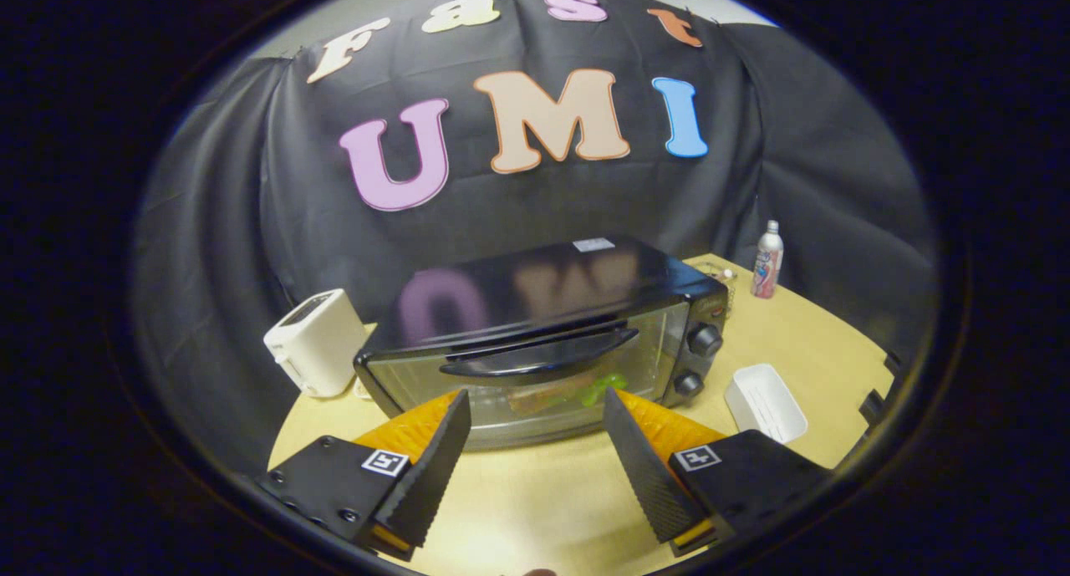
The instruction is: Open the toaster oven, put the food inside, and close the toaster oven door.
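Note:
A black toaster oven [552, 308] stands on the wooden table [535, 509], its glass door shut and its curved handle [543, 357] across the top of the door. Through the glass I see the food [568, 389], a brownish piece with a green bit, lying inside. Two knobs [704, 340] sit on the oven's right side. My gripper [535, 413] is open, its fingers spread wide just in front of the lower part of the door, with nothing between them.
A white toaster [318, 342] stands left of the oven. A white rectangular container [765, 400] lies to the oven's right, and a bottle [767, 260] stands at the back right near a small glass item. Black cloth walls the table behind.

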A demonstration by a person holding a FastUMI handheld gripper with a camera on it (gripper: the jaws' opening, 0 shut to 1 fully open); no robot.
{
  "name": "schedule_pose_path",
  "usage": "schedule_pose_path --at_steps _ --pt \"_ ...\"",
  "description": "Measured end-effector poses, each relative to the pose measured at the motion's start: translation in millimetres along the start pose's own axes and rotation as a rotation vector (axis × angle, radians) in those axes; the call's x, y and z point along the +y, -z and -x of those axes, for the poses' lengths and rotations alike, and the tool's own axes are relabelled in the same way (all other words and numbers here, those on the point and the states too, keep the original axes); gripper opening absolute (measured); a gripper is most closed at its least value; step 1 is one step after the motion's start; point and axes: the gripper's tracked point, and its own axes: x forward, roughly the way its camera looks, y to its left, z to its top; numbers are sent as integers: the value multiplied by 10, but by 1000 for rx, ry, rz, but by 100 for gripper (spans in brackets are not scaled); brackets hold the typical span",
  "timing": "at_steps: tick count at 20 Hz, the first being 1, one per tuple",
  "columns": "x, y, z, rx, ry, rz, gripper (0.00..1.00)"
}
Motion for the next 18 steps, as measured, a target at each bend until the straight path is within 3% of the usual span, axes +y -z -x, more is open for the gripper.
schedule_pose_path --at_steps 8,18 --pt "37 -541 109 -98 -22 10 99" --pt "136 -1860 561 -332 -45 49 99"
